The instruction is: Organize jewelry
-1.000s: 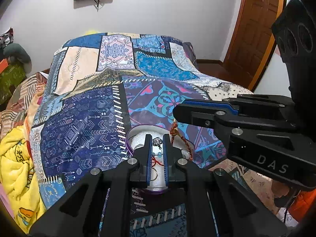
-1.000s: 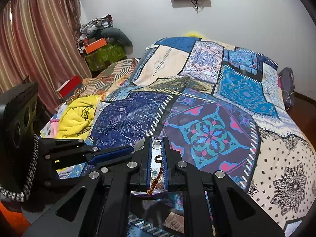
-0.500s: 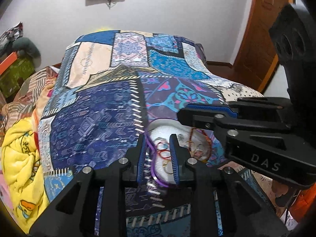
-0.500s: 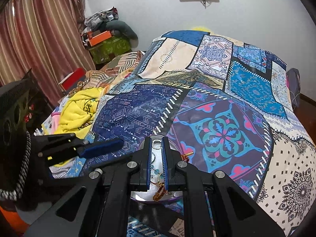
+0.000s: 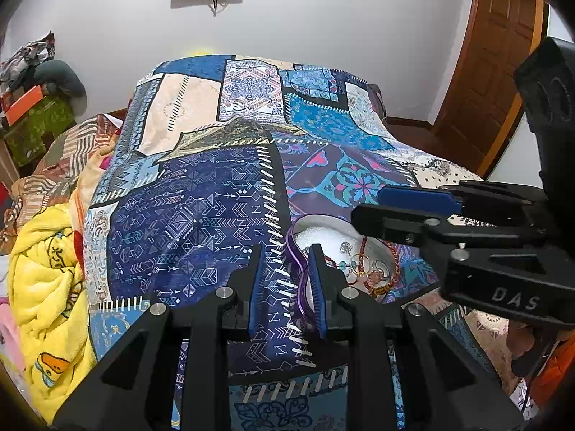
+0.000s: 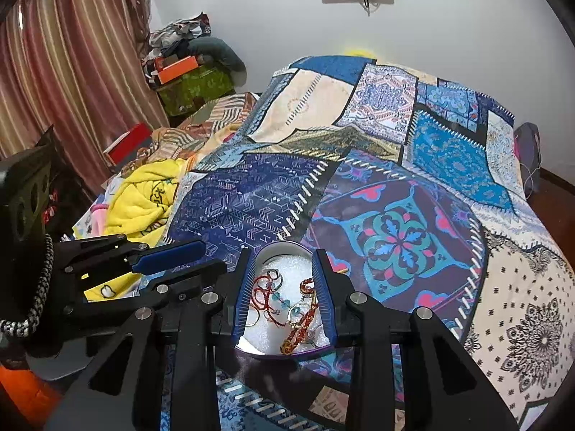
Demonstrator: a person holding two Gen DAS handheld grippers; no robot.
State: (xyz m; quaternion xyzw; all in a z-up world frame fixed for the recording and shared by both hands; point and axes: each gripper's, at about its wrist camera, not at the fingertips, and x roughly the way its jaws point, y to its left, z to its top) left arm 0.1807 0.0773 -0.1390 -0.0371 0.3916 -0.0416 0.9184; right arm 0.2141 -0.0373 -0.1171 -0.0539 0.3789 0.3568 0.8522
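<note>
- Left wrist view: the left gripper (image 5: 287, 287) sits low over the bed (image 5: 201, 215), which is covered by a patchwork quilt in blues and purples.
- Its fingers (image 5: 256, 287) have a modest gap between them, having just been opening. The purple rim of the jewelry dish (image 5: 323, 237) crosses that gap close to the right-hand pad; whether the pad touches the rim is hard to tell, but the pads do not clamp it.
- The dish, round with a white lining, rests on the quilt just right of the left gripper. In it lie a red cord bracelet (image 5: 391, 269), gold hoops and small beaded pieces, all tangled.
- The right gripper (image 5: 406, 212) reaches in from the right, above the dish's far edge.
- A yellow blanket (image 5: 46, 287) is bunched at the left of the bed; a wooden door (image 5: 496, 72) stands at the back right.

- Right wrist view: the right gripper (image 6: 284, 294) hangs directly over the dish (image 6: 284, 251).
- Its fingers (image 6: 325, 294), which have just been opening, stand moderately apart and hold nothing. The jewelry shows in the gap between them, with the red cord bracelet (image 6: 302, 327) lying beside the right pad in the dish.
- The left gripper (image 6: 179, 262) is at the left, close to the dish's near-left rim.
- Striped curtains (image 6: 54, 72) hang at the far left.
</note>
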